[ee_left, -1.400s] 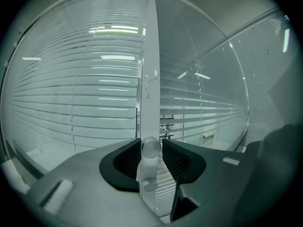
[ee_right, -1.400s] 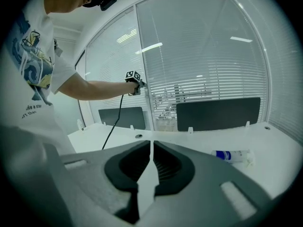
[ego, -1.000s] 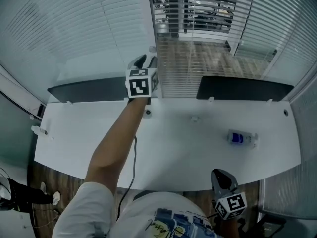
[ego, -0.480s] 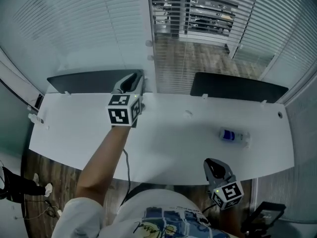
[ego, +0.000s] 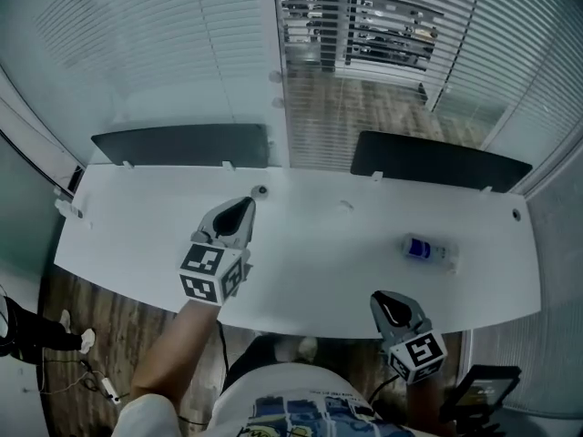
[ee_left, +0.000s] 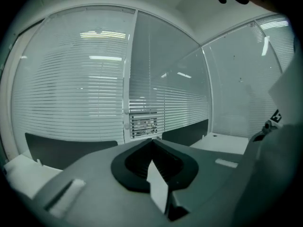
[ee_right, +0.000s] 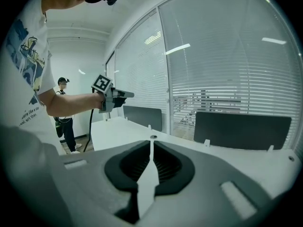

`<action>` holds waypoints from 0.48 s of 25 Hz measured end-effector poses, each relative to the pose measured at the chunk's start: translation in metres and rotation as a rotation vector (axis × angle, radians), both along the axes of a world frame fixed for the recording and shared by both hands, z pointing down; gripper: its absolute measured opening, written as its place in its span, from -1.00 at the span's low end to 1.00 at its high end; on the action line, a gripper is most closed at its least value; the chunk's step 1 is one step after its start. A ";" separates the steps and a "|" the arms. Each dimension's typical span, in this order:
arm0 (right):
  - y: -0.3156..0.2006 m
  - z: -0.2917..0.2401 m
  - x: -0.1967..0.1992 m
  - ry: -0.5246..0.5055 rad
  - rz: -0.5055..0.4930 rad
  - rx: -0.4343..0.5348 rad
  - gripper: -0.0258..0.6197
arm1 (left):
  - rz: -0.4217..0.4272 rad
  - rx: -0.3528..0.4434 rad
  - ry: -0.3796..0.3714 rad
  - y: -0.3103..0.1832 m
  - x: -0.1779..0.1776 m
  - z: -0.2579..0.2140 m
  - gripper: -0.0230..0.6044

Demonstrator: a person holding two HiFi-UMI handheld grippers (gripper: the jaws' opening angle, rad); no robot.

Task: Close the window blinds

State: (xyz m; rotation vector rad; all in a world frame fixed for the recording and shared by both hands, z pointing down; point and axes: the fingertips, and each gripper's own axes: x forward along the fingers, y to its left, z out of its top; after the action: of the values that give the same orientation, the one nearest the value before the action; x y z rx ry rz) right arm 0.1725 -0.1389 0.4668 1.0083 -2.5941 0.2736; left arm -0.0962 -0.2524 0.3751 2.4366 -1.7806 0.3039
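**Head view with both gripper views; all places are given from the white desk (ego: 319, 267).** We see the left gripper (ego: 244, 208) held over the desk's near half, left of its middle, its tips pointing toward the desk's far edge. In its own view the left gripper (ee_left: 152, 142) has jaws that have just been closing; they now meet tip to tip with nothing between them. We find the right gripper (ego: 385, 301) at the desk's near edge, right of its middle. Seen along its own jaws, the right gripper (ee_right: 151, 144) has them drawn together to a thin slit, likewise empty. The window blinds (ego: 364, 25) hang on glass panels beyond the desk's far edge, well apart from both grippers. Through the slats of the central panel we can make out a wooden floor and furniture, whereas the left panel's slats (ego: 137, 35) read as a more even pale surface. Two dark screens, the left screen (ego: 182, 144) and the right screen (ego: 437, 160), stand upright along the desk's far edge. A round hole (ego: 260, 190) in the desk top lies just beyond the left gripper's tips. A small bottle-like object with a blue band (ego: 428, 249) lies on the desk's right half, between the right gripper and the right screen. In the right gripper view a second person (ee_right: 64, 112) stands beyond the desk's left end
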 end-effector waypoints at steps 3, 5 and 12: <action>-0.001 -0.002 -0.008 -0.001 -0.023 0.007 -0.86 | 0.044 0.003 0.004 0.029 0.004 0.000 -0.91; 0.001 -0.001 -0.016 -0.009 -0.036 0.008 -0.86 | 0.073 -0.005 0.028 0.047 0.007 0.003 -0.91; 0.018 -0.012 -0.050 0.010 -0.069 0.040 -0.86 | 0.177 -0.018 0.074 0.102 0.014 0.008 -0.91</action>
State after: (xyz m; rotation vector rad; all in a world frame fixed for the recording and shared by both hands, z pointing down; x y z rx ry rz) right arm 0.1225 -0.1211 0.4548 0.9287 -2.6289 0.1999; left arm -0.0818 -0.1502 0.3826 2.5623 -1.5301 0.2400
